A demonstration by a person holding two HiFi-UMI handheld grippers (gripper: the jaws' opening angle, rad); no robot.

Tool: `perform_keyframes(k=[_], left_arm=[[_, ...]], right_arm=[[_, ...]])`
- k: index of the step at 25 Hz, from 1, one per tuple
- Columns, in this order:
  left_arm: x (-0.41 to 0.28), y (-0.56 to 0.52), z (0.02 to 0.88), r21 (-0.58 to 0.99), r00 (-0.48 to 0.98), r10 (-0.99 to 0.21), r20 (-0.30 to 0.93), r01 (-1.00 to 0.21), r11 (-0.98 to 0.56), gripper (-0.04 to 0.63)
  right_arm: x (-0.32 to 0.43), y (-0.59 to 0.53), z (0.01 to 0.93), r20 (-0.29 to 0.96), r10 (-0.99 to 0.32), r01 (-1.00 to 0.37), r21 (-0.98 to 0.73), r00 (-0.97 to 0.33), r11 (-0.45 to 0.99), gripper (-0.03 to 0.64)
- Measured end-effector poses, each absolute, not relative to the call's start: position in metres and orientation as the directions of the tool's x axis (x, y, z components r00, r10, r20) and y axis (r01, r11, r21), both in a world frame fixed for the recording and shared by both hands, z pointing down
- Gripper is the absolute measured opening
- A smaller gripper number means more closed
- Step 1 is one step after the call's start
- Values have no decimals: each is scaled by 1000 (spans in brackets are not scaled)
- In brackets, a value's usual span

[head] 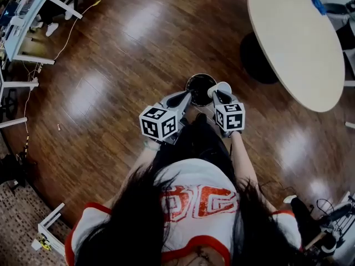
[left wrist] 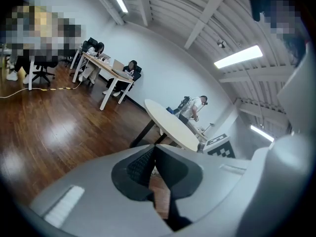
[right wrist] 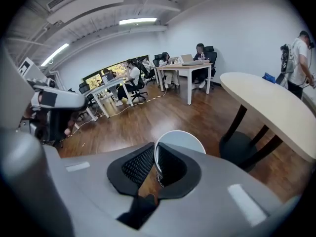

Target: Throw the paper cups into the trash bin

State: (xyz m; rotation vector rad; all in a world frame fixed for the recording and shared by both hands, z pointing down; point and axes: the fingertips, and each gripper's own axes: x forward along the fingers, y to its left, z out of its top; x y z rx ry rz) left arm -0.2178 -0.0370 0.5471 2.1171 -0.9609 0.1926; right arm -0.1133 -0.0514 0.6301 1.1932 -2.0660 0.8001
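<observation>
Pressing its two pads together with nothing between them, the left tool point(left wrist: 152, 152) points slightly downward above the wooden floor point(head: 122, 65). In the head view it sits at the person's left, and its marker cube point(head: 158, 123) faces the camera.

Just ahead of this tool's tips, and slightly to their right, stands the trash bin point(head: 197, 88), a dark round container with its mouth open upward. It sits between the lines of the two tools, close in front of both.

To the right of the left tool, the right tool point(right wrist: 154, 149) pinches a white paper cup point(right wrist: 180, 141) by its wall. One pad lies inside the rim and the other outside. The cup's open mouth tips away from this tool. In the head view the cup appears at the tool's tip, against the right edge of the bin's mouth. Whether it touches the bin cannot be told.

Farther right of the right tool, and well beyond it, stands a round pale counter point(head: 294, 43) on a dark pedestal base point(head: 256, 60). A small blue object point(head: 318, 5) lies on its far side.
</observation>
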Motion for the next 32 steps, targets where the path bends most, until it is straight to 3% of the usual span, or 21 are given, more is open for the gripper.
perform_keyframes(k=[14, 23, 26, 32], left_arm=[[-228, -56, 619, 607, 623, -630, 465, -742, -285, 0], [-205, -60, 686, 582, 641, -555, 531, -751, -311, 0], [-196, -60, 689, 577, 646, -547, 533, -750, -324, 0], [-203, -50, 675, 572, 630, -548, 551, -763, -302, 0]], right_arm=[[-109, -75, 784, 823, -390, -882, -253, -412, 398, 29], [-124, -64, 840, 859, -287, -846, -263, -424, 463, 36], [-122, -63, 850, 867, -264, -843, -268, -422, 467, 118], [-111, -65, 821, 829, -328, -874, -342, -453, 346, 86]])
